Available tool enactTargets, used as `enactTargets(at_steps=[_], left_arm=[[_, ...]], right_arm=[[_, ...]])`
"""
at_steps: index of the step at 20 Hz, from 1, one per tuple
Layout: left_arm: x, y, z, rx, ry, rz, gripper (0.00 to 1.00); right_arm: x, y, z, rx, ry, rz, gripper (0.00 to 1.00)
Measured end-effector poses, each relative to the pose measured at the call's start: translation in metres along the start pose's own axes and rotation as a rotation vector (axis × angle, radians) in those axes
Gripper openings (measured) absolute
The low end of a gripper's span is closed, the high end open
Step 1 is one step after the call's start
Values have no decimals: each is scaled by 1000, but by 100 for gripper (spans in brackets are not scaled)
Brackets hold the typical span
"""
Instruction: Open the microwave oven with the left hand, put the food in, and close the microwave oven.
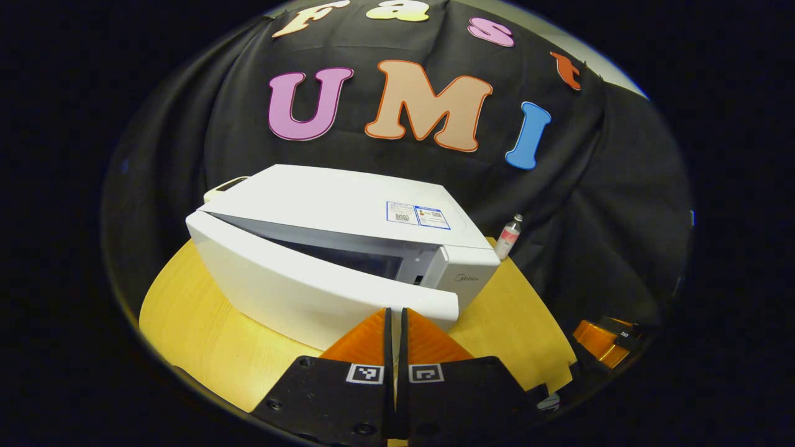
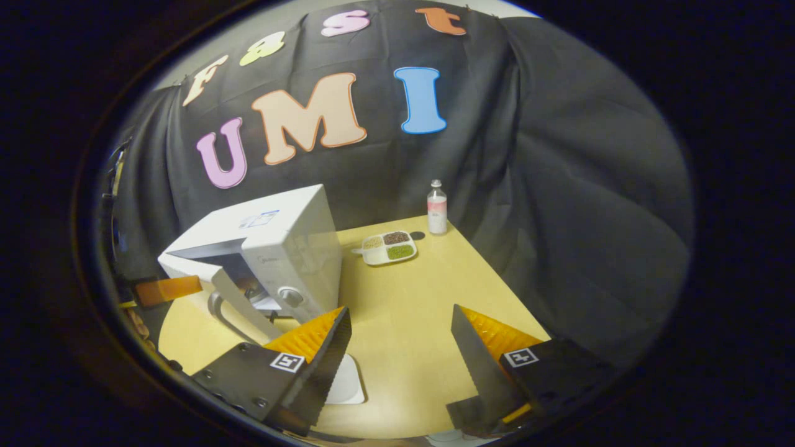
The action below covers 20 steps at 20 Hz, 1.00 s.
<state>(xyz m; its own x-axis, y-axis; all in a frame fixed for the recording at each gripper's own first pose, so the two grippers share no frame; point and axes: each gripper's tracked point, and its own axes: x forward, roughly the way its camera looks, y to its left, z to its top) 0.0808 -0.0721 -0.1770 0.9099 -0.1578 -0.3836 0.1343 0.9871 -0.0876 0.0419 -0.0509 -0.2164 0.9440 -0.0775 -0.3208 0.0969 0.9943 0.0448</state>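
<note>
The white microwave oven (image 1: 348, 248) stands on the left part of the yellow wooden table (image 2: 422, 310), its back toward the black cloth wall. Its door (image 1: 310, 279) is swung partly out, leaving a dark wedge of the cavity showing along the top edge; in the right gripper view the door (image 2: 239, 304) stands ajar with its curved handle (image 2: 217, 313) on the near side and a round knob (image 2: 290, 296) on the control panel beside it.

The food sits in a white divided tray (image 2: 389, 247) on the far part of the table, to the right of the oven and apart from it, with light, dark and green fillings in its compartments. Just beyond the tray, near the far right corner, a small bottle (image 2: 437, 215) with a pinkish label stands upright.

The left gripper (image 1: 395, 323) is up against the near edge of the door, its fingers drawn nearly together with only a thin slit between them; whether anything is pinched there is hard to tell from this angle. The right gripper (image 2: 400, 347) hovers over the near middle of the table with its fingers spread wide and nothing between them. A white flat object (image 2: 348, 382) lies on the table just by its left finger.
</note>
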Motion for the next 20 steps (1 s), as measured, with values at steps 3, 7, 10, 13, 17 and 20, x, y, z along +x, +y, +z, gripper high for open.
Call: enactTargets(at_steps=[3,7,10,13,17,20], left_arm=[[8,-3,8,29,-16,4,0],[23,-13,17,45,-35,0,0],[31,-17,20,63,-38,-1,0],[38,-22,23,69,-45,-4,0],[46,-21,25,61,-49,2,0],[49,-21,26,48,-56,5,0]], right_arm=[[1,5,-3,4,10,25,100],[2,11,-10,10,34,43,100],[2,15,-10,17,38,53,100],[3,17,-10,8,35,57,100],[7,16,-8,2,38,51,100],[11,13,-9,7,47,42,100]])
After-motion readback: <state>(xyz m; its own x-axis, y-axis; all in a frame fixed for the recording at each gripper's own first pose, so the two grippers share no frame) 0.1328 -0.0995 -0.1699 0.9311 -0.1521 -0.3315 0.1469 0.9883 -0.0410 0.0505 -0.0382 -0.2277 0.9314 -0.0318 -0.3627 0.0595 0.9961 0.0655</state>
